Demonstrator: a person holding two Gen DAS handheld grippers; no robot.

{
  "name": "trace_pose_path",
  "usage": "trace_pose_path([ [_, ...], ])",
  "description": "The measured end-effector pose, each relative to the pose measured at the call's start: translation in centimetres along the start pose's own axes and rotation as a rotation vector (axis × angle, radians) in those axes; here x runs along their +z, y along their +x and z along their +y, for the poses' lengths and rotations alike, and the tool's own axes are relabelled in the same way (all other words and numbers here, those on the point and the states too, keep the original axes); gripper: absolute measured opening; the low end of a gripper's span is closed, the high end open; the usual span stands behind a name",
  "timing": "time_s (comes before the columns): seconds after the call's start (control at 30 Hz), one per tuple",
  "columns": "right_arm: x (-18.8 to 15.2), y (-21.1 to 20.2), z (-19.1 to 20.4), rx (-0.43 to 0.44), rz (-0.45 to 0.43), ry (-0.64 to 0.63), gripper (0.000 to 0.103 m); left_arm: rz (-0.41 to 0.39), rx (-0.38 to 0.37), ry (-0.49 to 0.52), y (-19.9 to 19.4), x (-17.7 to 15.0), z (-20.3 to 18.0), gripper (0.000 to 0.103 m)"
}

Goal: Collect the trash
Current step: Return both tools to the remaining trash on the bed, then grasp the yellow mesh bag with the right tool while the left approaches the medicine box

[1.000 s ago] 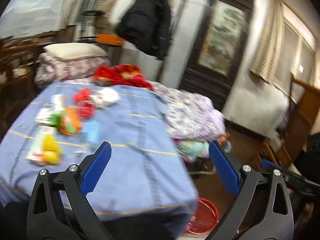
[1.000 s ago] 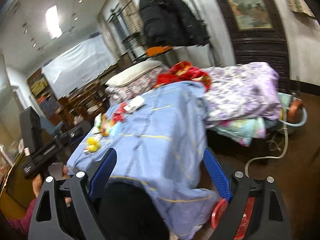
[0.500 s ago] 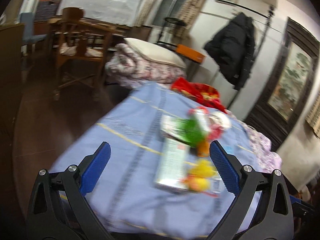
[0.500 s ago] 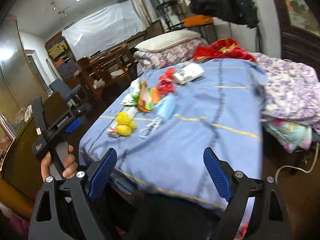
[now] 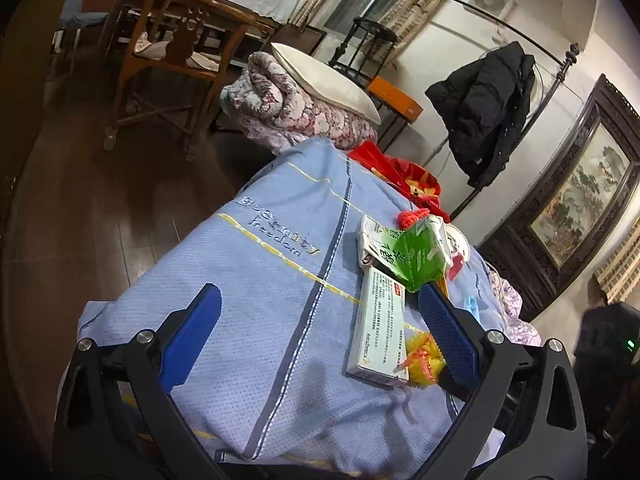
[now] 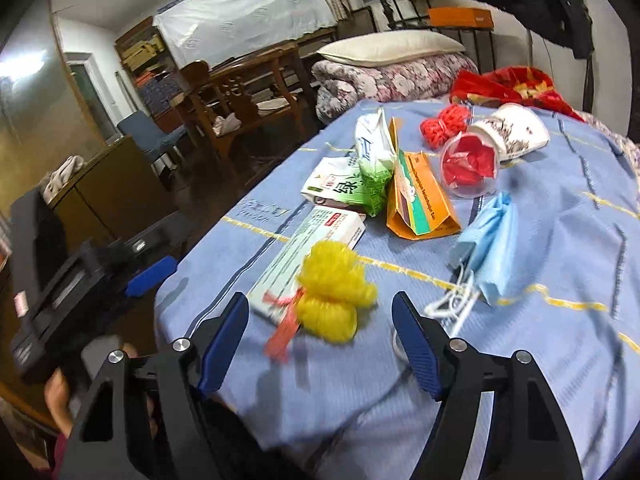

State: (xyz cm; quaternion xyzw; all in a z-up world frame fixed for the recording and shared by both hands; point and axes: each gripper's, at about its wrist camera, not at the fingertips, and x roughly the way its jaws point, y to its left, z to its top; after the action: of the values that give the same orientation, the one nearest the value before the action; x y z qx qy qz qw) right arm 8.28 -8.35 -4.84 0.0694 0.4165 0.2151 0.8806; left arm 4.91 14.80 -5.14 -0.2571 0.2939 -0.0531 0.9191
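Note:
Trash lies on a blue bedsheet [image 6: 560, 360]: a yellow mesh ball [image 6: 334, 294], a long white medicine box [image 6: 310, 248], a green-white wrapper [image 6: 370, 168], an orange carton [image 6: 418, 200], a blue face mask [image 6: 490, 250], a clear cup with red paper [image 6: 470, 166] and a red mesh ball [image 6: 446, 124]. My right gripper [image 6: 322, 344] is open, just short of the yellow ball. My left gripper [image 5: 318, 334] is open above the sheet [image 5: 260, 320], with the medicine box [image 5: 380, 326] and green wrapper [image 5: 416, 256] near its right finger. It also shows in the right wrist view [image 6: 150, 276].
A folded floral quilt with a pillow [image 5: 316, 96] and a red blanket [image 5: 404, 176] lie at the bed's far end. A wooden chair [image 5: 176, 40] stands on the dark floor to the left. A black coat [image 5: 488, 104] hangs on a rail.
Both grippers have swung toward the trash on the sheet and moved closer. The right gripper now sits just before the yellow ball. Both stay open.

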Motion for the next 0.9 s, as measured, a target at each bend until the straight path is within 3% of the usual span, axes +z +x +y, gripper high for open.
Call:
trace_pose_path([
  [0.07,0.1,0.7,-0.8,-0.003,0.009,0.028,0.057,0.005,-0.005,-0.003,0.3,0.0,-0.1,0.095],
  [0.1,0.0,1.1,-1.0,0.006,0.018,0.037,0.038,0.005,-0.005,-0.006,0.4,0.0,-0.1,0.095],
  [0.13,-0.2,1.1,-1.4,0.037,0.036,0.051,0.027,0.006,-0.004,-0.009,0.5,0.1,-0.1,0.095],
  [0.2,-0.3,1.0,-1.8,0.051,0.020,0.064,0.026,0.012,-0.001,-0.010,0.7,0.0,-0.2,0.095],
  [0.33,-1.2,-3.1,-3.2,0.036,-0.086,0.065,0.026,0.026,0.011,0.040,1.2,-0.4,-1.4,0.095],
  [0.43,-2.0,-5.6,-4.9,-0.043,-0.134,0.072,0.027,0.052,0.031,0.135,2.0,-1.1,-3.5,0.095],
  [0.6,-3.3,-6.8,-8.9,-0.137,-0.142,0.157,0.028,0.126,0.064,0.275,4.5,-2.5,-6.8,0.095],
  [0.9,-3.6,-6.4,-11.1,-0.166,-0.160,0.168,0.034,0.188,0.164,0.350,8.1,-3.4,-8.1,0.095],
])
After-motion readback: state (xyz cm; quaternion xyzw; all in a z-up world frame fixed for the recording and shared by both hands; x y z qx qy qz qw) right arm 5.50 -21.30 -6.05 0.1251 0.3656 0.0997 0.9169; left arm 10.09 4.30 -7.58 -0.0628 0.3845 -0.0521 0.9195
